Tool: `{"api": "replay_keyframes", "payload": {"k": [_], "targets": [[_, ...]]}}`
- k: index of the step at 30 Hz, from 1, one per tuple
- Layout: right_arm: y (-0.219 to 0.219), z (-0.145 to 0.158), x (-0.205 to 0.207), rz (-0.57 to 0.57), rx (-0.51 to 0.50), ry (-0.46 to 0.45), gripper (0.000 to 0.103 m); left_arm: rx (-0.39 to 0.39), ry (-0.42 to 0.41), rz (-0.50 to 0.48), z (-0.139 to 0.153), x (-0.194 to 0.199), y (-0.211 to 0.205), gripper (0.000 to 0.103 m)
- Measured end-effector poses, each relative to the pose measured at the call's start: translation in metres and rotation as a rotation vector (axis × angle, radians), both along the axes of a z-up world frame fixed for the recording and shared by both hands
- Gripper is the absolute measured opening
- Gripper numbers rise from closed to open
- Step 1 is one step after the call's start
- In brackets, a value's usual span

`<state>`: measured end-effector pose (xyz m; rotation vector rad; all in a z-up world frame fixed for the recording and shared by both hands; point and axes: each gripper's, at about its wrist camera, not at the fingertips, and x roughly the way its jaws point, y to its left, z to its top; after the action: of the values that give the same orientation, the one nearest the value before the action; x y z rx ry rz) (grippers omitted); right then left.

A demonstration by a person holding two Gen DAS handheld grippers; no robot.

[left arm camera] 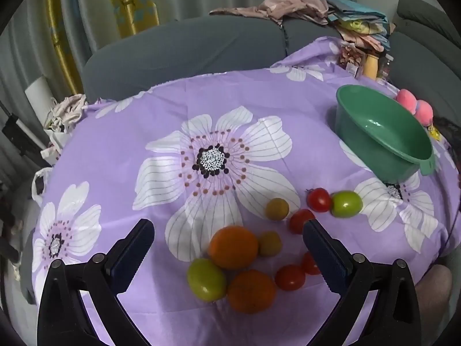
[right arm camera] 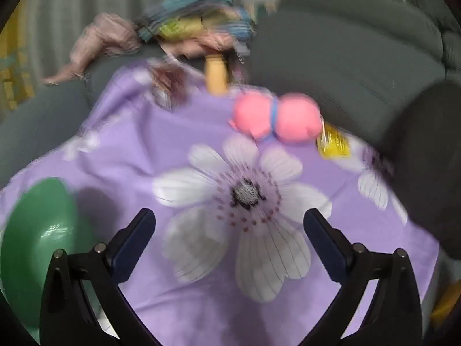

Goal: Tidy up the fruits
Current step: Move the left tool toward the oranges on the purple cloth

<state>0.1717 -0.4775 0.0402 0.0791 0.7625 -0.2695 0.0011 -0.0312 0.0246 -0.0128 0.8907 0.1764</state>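
In the left wrist view, fruits lie on the purple flowered cloth (left arm camera: 115, 150): two oranges (left arm camera: 233, 246) (left arm camera: 251, 290), a green fruit (left arm camera: 206, 279) beside them, another green fruit (left arm camera: 346, 203), two yellowish fruits (left arm camera: 277, 208) (left arm camera: 269, 243) and several red tomatoes (left arm camera: 318, 199) (left arm camera: 290, 277). A green bowl (left arm camera: 383, 132) stands empty at the right. My left gripper (left arm camera: 229, 232) is open above the fruit cluster, holding nothing. My right gripper (right arm camera: 229, 220) is open and empty over a cloth flower; the green bowl (right arm camera: 37, 236) is at its left. That view is blurred.
A pink plush toy (right arm camera: 276, 116) (left arm camera: 415, 105), a yellow packet (right arm camera: 334, 144) and a yellow bottle (right arm camera: 216, 76) lie at the table's far side. A grey sofa (left arm camera: 187, 46) with piled clothes (left arm camera: 291, 4) surrounds the table.
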Motion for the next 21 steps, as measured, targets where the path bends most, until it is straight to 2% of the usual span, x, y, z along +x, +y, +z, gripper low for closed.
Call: {"api": "replay_keyframes", "payload": {"k": [2,3,7,10,12,15,17,21], "targets": [[0.019,0.02,-0.018,0.073,-0.01,-0.044,0.103,-0.004,-0.009,0.0,0.002,-0.003,-0.002,0.102],[0.037,0.033,-0.033,0.155,-0.001,-0.068,0.103,-0.002,-0.013,-0.001,0.002,-0.004,-0.003,0.102],[0.097,0.051,-0.06,0.391,0.064,-0.068,0.103,0.007,-0.033,0.0,0.006,-0.013,-0.004,0.102],[0.149,0.057,-0.088,0.565,0.117,-0.067,0.103,-0.02,-0.046,0.002,0.008,-0.02,0.001,0.102],[0.187,0.052,-0.101,0.681,0.194,-0.032,0.103,-0.081,-0.049,-0.003,0.008,-0.025,0.009,0.102],[0.227,0.037,-0.109,0.811,0.306,0.053,0.103,-0.257,-0.037,0.003,0.001,-0.032,0.03,0.102],[0.256,0.026,-0.119,0.871,0.33,0.091,0.103,-0.311,-0.033,0.019,-0.003,-0.037,0.042,0.102],[0.284,0.006,-0.13,0.899,0.302,0.145,0.103,-0.391,-0.035,0.052,-0.009,-0.047,0.064,0.102]]}}
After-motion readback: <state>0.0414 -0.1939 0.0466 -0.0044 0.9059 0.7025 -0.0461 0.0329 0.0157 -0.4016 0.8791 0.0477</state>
